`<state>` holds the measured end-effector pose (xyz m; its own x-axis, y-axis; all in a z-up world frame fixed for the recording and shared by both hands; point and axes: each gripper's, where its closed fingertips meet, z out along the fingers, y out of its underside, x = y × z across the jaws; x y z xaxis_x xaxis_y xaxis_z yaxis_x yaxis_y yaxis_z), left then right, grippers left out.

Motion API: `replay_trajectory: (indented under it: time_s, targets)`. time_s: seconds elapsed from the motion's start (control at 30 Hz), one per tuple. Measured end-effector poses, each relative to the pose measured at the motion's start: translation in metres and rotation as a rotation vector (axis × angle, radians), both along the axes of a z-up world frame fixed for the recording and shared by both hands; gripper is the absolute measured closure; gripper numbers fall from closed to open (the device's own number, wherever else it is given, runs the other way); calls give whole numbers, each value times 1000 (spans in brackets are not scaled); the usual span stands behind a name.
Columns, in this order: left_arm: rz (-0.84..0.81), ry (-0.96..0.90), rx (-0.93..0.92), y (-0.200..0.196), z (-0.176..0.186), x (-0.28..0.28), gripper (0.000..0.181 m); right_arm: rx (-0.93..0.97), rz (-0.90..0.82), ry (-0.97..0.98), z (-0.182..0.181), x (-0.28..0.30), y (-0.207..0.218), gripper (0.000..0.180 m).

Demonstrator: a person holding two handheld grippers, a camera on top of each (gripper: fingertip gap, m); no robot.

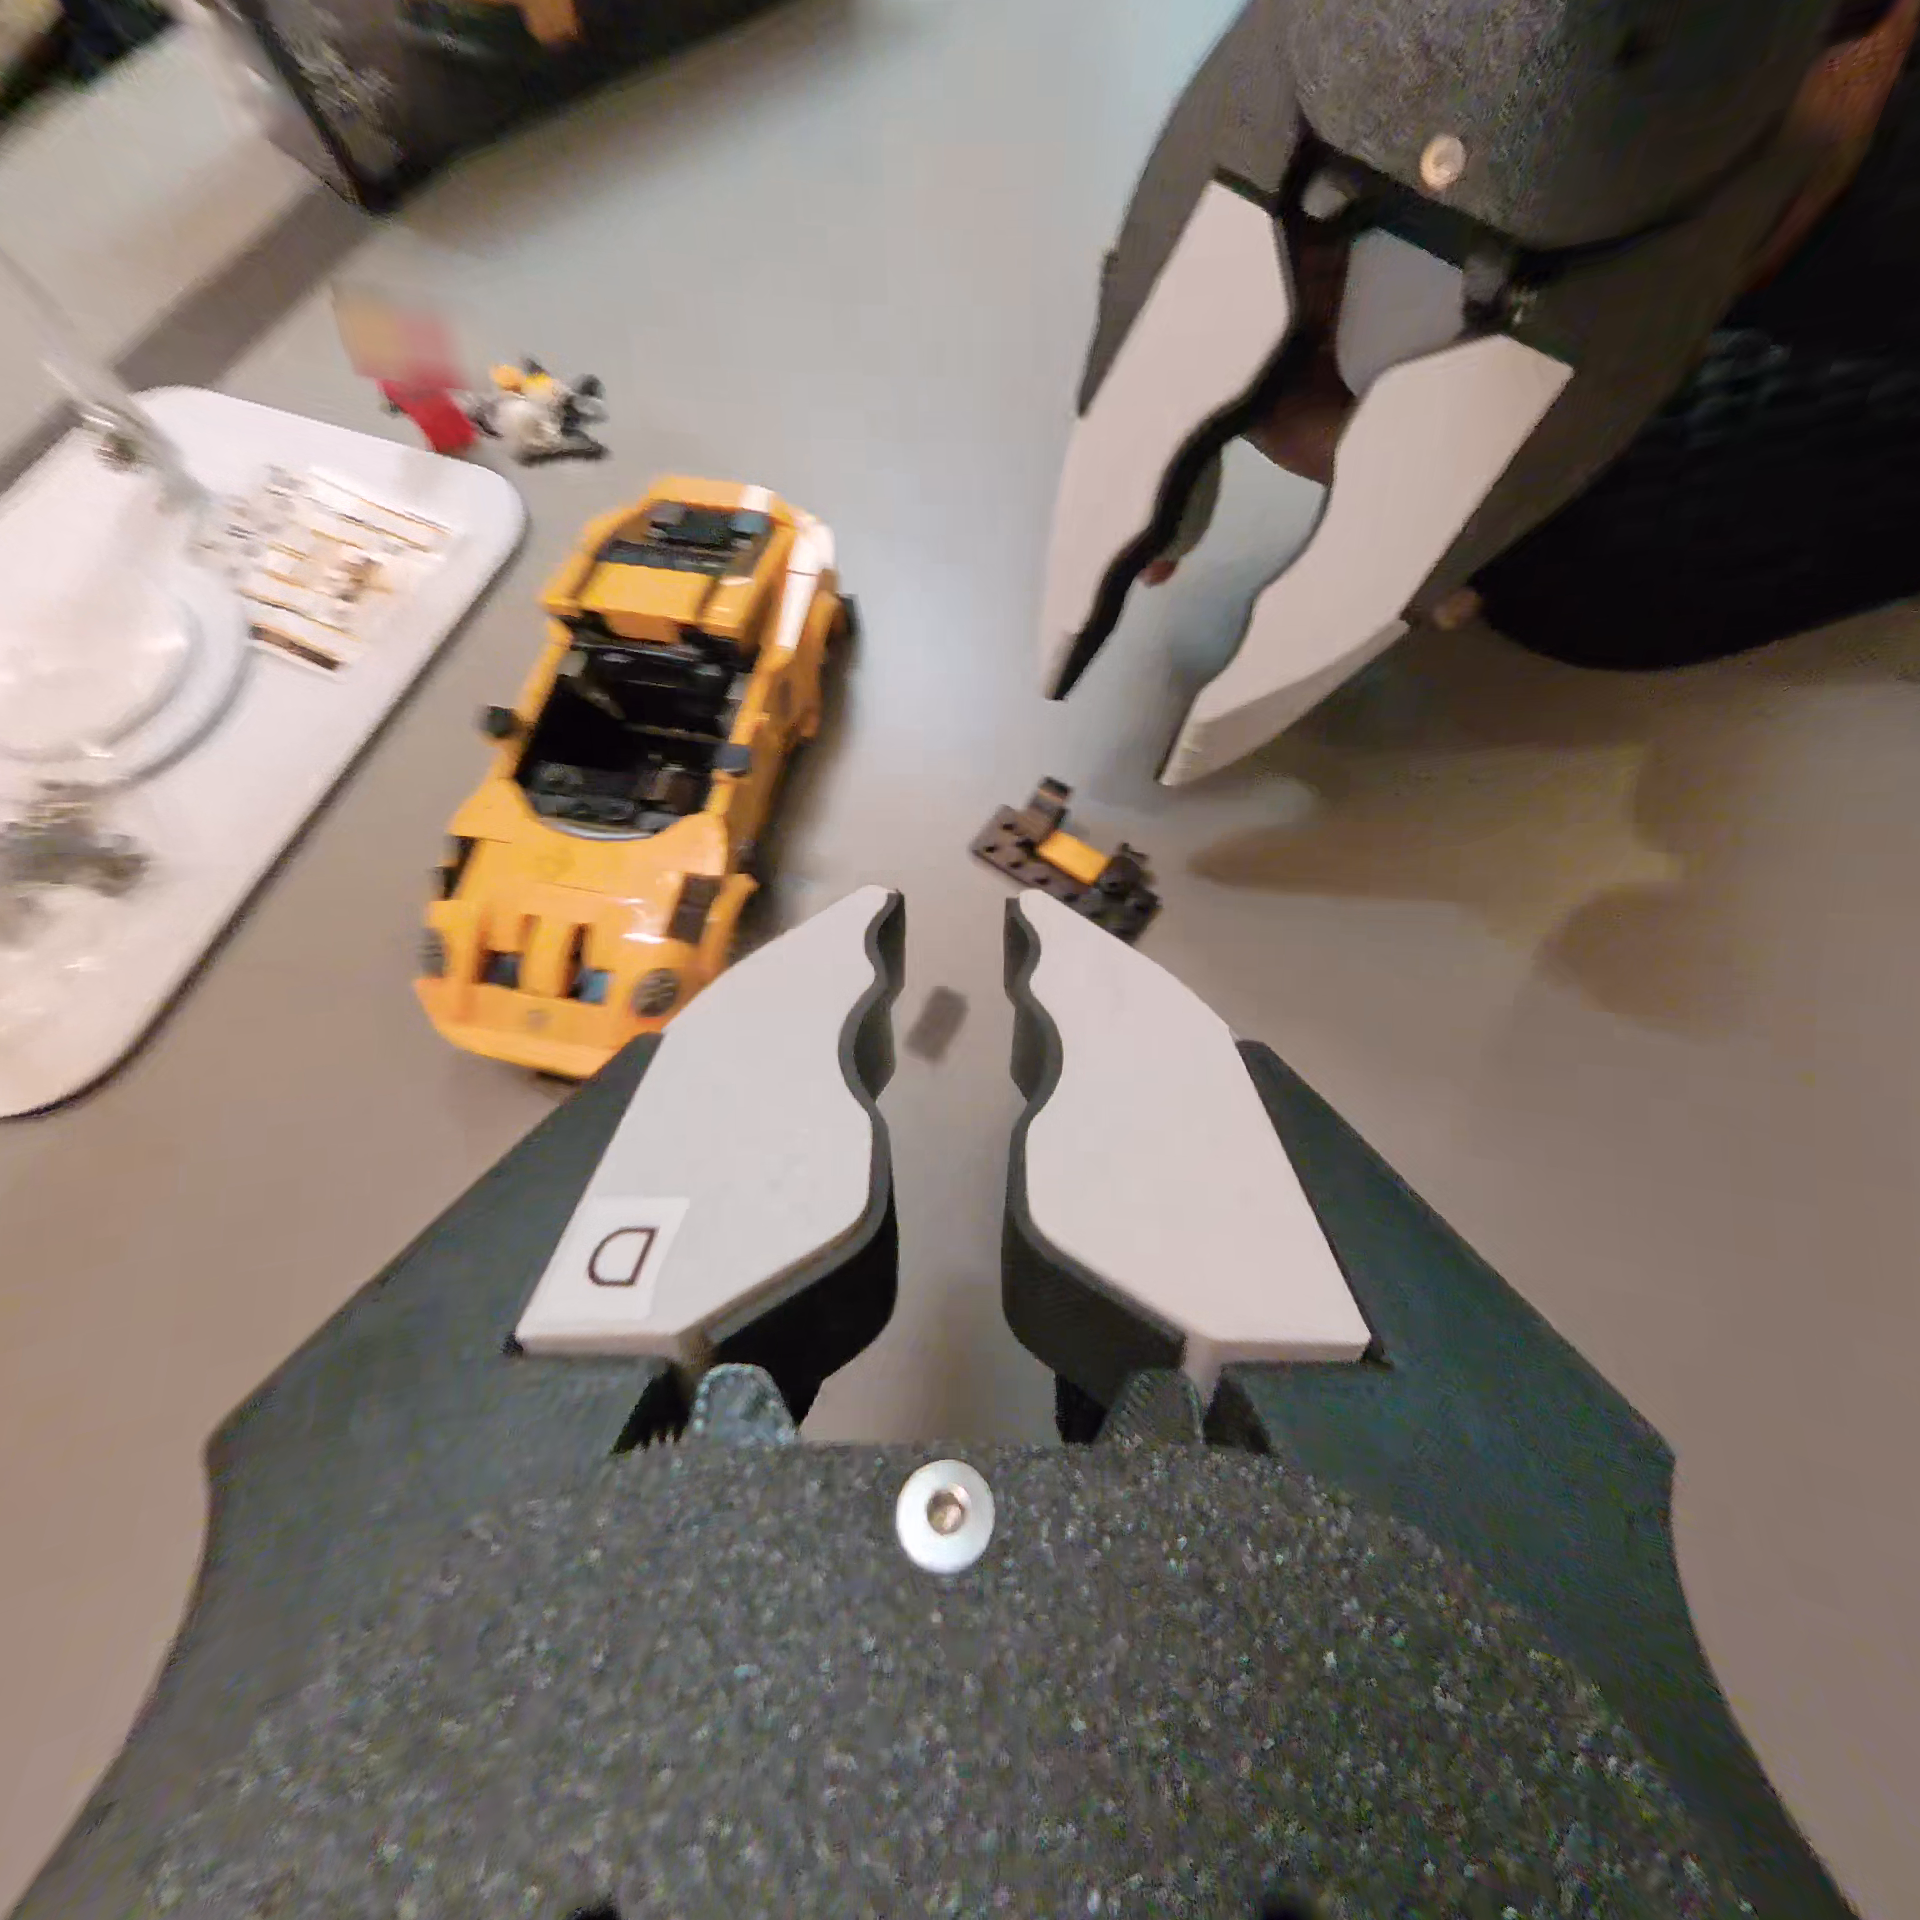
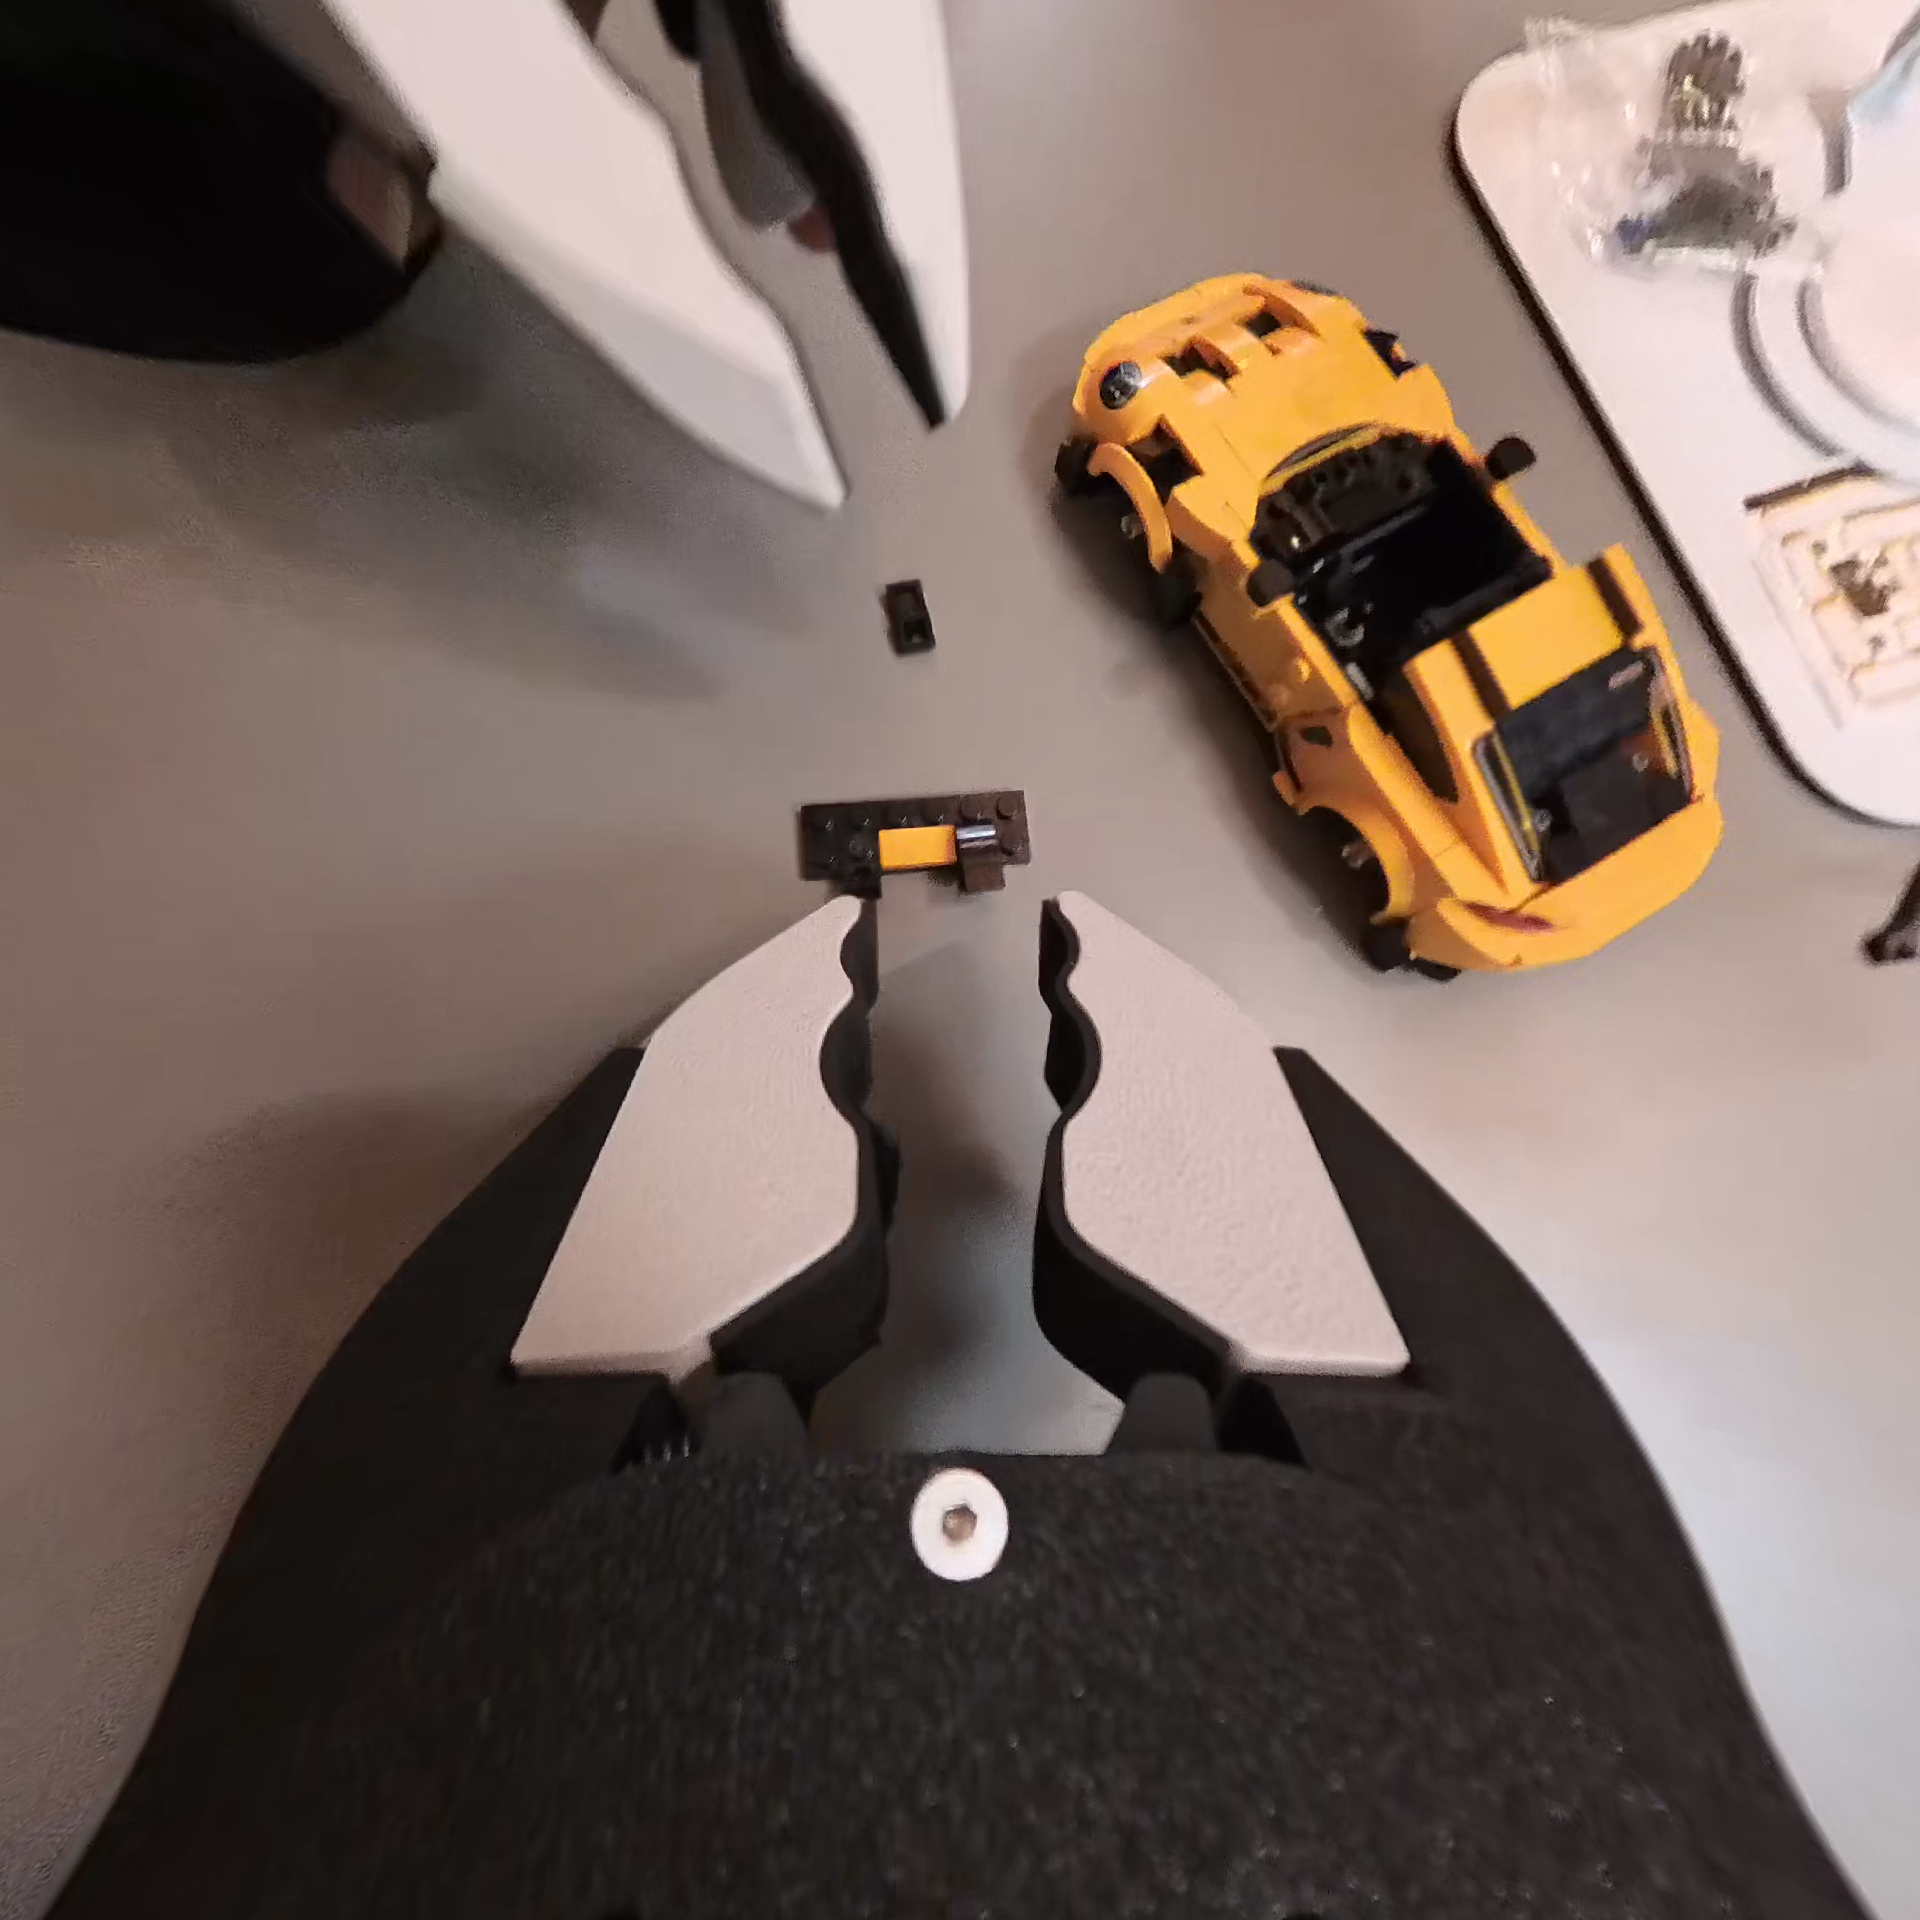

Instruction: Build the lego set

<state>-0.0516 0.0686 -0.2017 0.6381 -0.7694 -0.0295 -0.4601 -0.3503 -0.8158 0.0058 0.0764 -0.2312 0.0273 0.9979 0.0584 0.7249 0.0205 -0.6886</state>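
While both grippers hang open and empty, I see my left gripper (image 1: 951, 909) over the tile (image 1: 935, 1021), long axis along the fingers; right gripper (image 2: 951, 904) just near the plate (image 2: 912, 840).

Even indoor light was noted; soft shadows were cast on the grey table (image 1: 1351, 1039). Edges were blurred and fisheye-bent.
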Motion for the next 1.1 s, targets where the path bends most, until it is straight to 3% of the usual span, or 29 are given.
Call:
replay_trajectory:
  time_s: [0.17,0.33,0.57,0.7,0.87,1.1]
  targets:
    - [68,1,35,11,7,-36,164,-9,51,39,7,-24,-3,151]
    - [132,44,72,24,2,-65,165,-28,108,-86,-5,-50,-10,157]
    - [109,30,74,23,2,-66,167,-15,222,-273,-24,-68,-7,162]
    - [90,-9,82,20,8,-64,168,-24,220,-261,-25,-67,-7,172]
    - [26,-83,51,8,15,-43,170,-19,118,0,10,-54,-13,172]
    - [-143,-297,-41,-24,27,16,167,171,-61,314,57,-32,-35,172]
